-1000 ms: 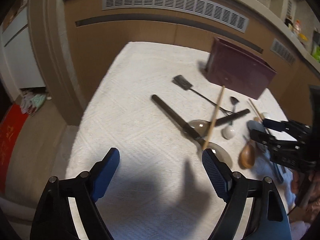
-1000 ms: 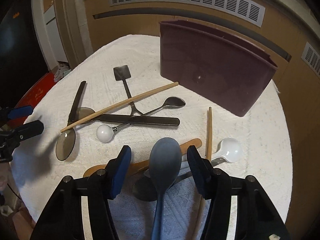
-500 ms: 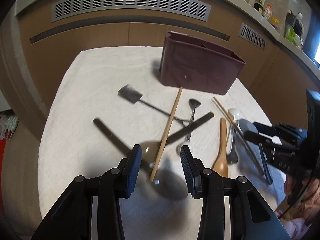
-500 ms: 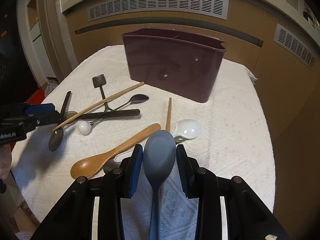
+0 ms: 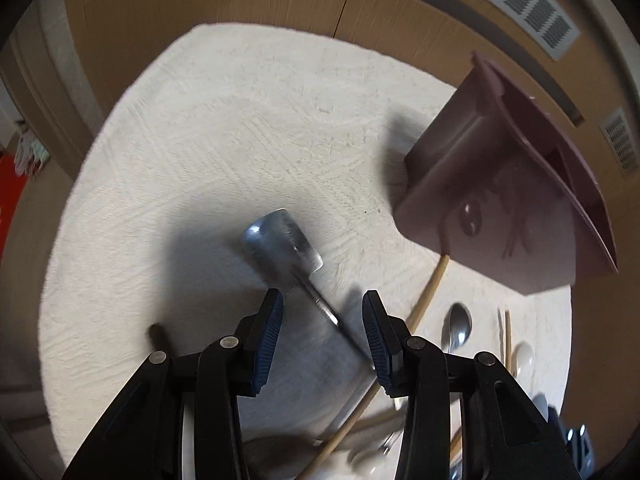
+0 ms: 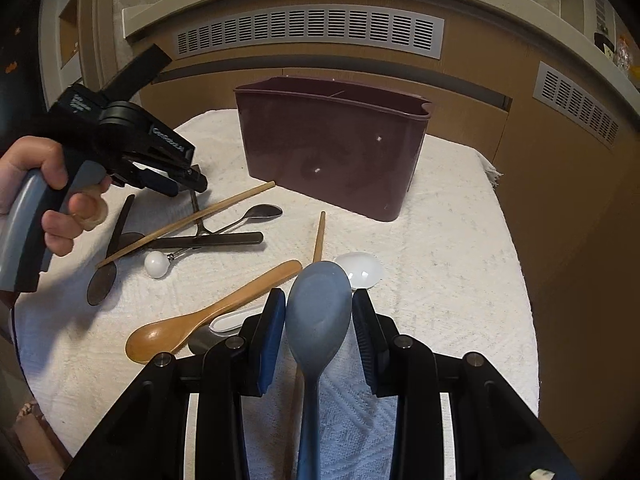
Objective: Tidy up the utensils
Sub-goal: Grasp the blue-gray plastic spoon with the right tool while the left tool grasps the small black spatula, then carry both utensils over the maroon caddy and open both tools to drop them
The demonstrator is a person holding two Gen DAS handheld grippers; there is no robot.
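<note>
The dark holder bin (image 6: 332, 156) stands straight ahead of the right gripper (image 6: 319, 312), past the pile on the white cloth (image 6: 448, 240). The blue spoon (image 6: 318, 312) points its long way at the bin, bowl first. The 2 pads sit against the bowl's sides, pinching it (or very nearly). The left gripper (image 5: 322, 326) is spread around the small metal spatula (image 5: 282, 242), its handle running between the pads, not touching.

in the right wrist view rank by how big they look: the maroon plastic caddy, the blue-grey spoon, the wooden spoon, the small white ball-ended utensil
1. Maroon plastic caddy, clearly largest.
2. Blue-grey spoon, though it sits right at the camera between the right gripper fingers, so nearness inflates it.
3. Wooden spoon; true size against the blue-grey one is unsure.
4. White ball-ended utensil, smallest.
</note>
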